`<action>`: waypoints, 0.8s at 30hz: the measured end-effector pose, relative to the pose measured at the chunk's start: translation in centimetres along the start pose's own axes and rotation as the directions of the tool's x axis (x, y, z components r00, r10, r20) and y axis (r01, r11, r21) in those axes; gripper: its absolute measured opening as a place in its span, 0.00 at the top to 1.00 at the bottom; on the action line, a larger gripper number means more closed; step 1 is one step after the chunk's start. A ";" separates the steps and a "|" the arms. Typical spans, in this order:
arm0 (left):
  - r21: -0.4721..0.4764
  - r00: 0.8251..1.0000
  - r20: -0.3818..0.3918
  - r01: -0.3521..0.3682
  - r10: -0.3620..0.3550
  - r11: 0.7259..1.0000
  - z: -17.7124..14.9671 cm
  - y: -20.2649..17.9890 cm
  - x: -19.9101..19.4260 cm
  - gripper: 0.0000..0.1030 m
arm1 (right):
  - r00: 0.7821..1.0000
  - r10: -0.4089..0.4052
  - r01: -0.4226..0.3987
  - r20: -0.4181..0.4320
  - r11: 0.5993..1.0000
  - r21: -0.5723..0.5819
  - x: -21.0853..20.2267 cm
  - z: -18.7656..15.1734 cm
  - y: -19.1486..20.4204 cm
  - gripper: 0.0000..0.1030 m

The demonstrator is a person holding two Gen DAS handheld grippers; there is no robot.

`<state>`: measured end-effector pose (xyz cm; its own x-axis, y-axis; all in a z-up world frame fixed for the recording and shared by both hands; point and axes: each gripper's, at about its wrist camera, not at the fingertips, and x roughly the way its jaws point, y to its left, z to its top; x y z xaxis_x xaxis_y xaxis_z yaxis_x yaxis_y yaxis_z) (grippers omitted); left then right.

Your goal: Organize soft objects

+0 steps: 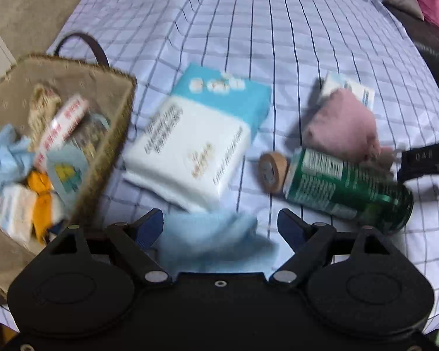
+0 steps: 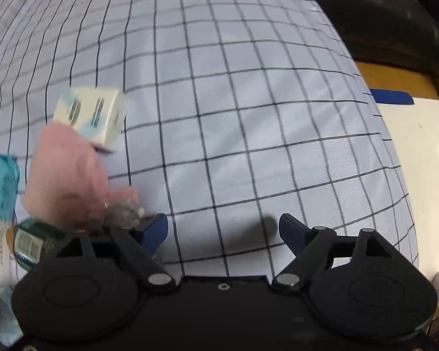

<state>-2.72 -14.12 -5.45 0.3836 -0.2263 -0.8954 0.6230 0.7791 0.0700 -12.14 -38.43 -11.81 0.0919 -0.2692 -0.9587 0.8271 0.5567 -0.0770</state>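
Note:
In the left wrist view my left gripper [image 1: 221,223] is open, with a light blue cloth [image 1: 216,238] lying between its fingers on the checked sheet. A woven basket [image 1: 114,87] at the left holds several soft items. A large blue-and-white tissue pack [image 1: 199,134] lies ahead. A pink cloth [image 1: 341,125] lies at the right, partly over a small tissue pack [image 1: 363,90]. In the right wrist view my right gripper [image 2: 224,228] is open and empty over bare sheet; the pink cloth [image 2: 64,172] and small tissue pack [image 2: 93,117] are to its left.
A green can [image 1: 345,184] lies on its side beside a tape roll [image 1: 272,172]. The right gripper's black finger shows at the left view's right edge [image 1: 427,161]. The checked sheet [image 2: 248,117] ends at a dark sofa and a white box [image 2: 418,158] on the right.

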 end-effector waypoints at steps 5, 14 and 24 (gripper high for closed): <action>0.002 1.000 -0.013 -0.002 0.002 1.000 -2.7 -0.4 0.8 0.21 | 1.000 -0.011 0.010 -0.015 0.998 -0.063 0.7 -0.4 0.8 0.18; -0.011 0.998 0.016 -0.064 0.064 0.998 -3.7 -0.5 -0.6 0.21 | 1.000 0.000 -0.003 -0.026 0.995 -0.104 1.3 0.0 -0.3 0.01; -0.001 0.997 -0.009 -0.082 0.082 0.997 -4.4 -2.0 -0.6 0.21 | 0.999 0.043 -0.048 -0.031 0.980 -0.195 1.9 0.2 -1.4 0.00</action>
<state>-7.18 -12.99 -6.95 0.4272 -0.1563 -0.8906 0.5891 0.7953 0.1429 -13.04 -39.85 -13.45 0.1103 -0.2209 -0.9690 0.6980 0.7113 -0.0826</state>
